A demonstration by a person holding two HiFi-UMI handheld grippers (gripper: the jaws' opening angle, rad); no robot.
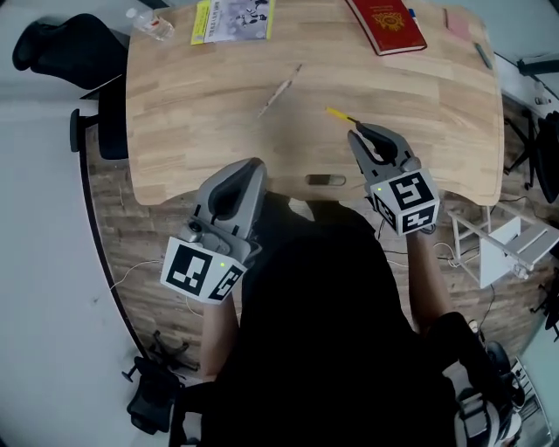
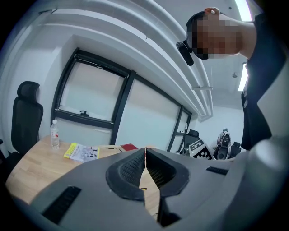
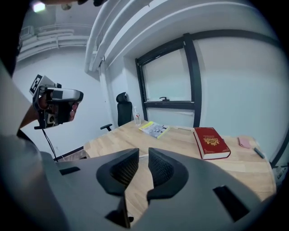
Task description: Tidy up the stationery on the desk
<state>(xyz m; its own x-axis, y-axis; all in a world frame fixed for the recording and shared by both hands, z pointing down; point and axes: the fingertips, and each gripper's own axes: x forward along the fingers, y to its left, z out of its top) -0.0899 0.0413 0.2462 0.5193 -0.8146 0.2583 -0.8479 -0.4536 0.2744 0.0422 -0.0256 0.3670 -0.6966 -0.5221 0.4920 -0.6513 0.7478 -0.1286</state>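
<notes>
A yellow pen [image 1: 337, 114] lies on the wooden surface [image 1: 192, 113], just beyond the right tool [image 1: 358, 134], whose jaws stand narrowly apart and empty. A grey pen [image 1: 279, 91] lies left of it. A red book [image 1: 385, 24] sits at the far edge. The left tool [image 1: 251, 168], jaws pressed together, hangs at the near edge.

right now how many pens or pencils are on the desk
3: a pale pen mid-desk, a yellow pencil just ahead of the right tool, a dark pen by the pink pad. More may be hidden.

Wooden desk [image 1: 192, 140] bearing bottle [image 1: 153, 24], booklet [image 1: 234, 19], red book [image 1: 386, 24], pink pad [image 1: 457, 23], silver pen [image 1: 279, 90], yellow pen [image 1: 339, 114], dark pen [image 1: 483, 54].
</notes>
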